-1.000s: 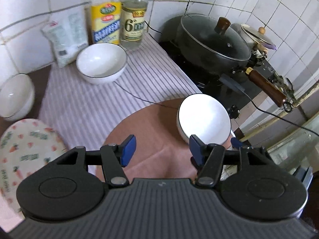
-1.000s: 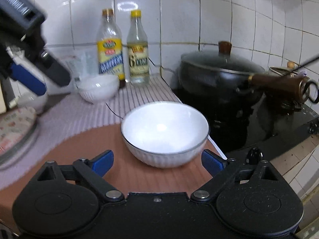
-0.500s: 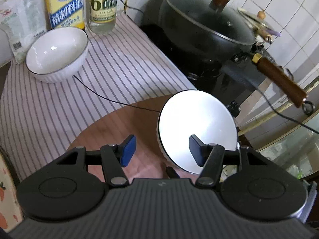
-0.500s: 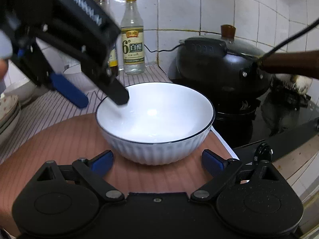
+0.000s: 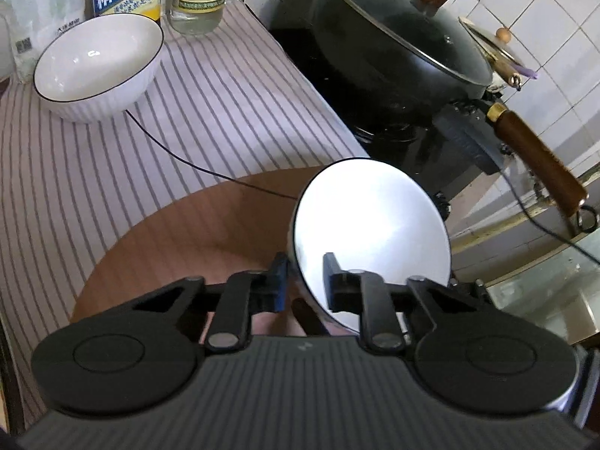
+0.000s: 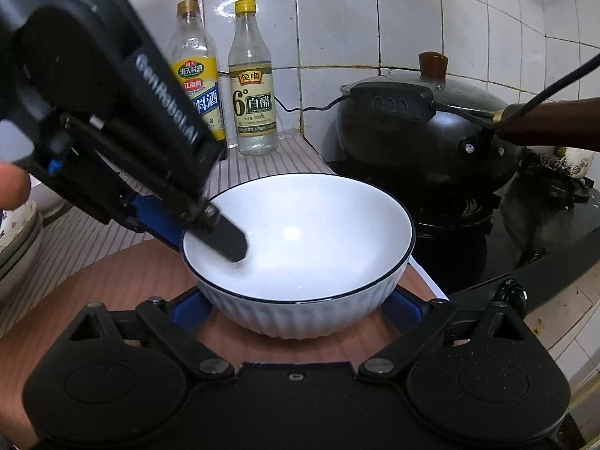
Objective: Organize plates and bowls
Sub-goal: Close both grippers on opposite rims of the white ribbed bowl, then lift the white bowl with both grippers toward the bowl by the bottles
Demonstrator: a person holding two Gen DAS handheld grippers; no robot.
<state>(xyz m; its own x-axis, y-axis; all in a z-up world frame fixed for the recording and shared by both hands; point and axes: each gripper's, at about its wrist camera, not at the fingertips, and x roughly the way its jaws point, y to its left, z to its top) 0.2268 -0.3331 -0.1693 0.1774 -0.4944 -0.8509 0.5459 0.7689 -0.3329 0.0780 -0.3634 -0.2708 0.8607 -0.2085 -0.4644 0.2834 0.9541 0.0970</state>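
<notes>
Dropped left gripper [image 5: 303,281] onto near bowl [image 5: 375,232], clamped its left rim; right gripper [image 6: 296,309] spread wide, straddling bowl, mat's right edge.

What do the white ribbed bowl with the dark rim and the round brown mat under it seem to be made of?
White ribbed bowl with the dark rim: probably glazed ceramic; its inside is glossy with a bright highlight. Round brown mat: perhaps wood or a wood-look sheet; matte, faint fine lines, so uncertain.
</notes>
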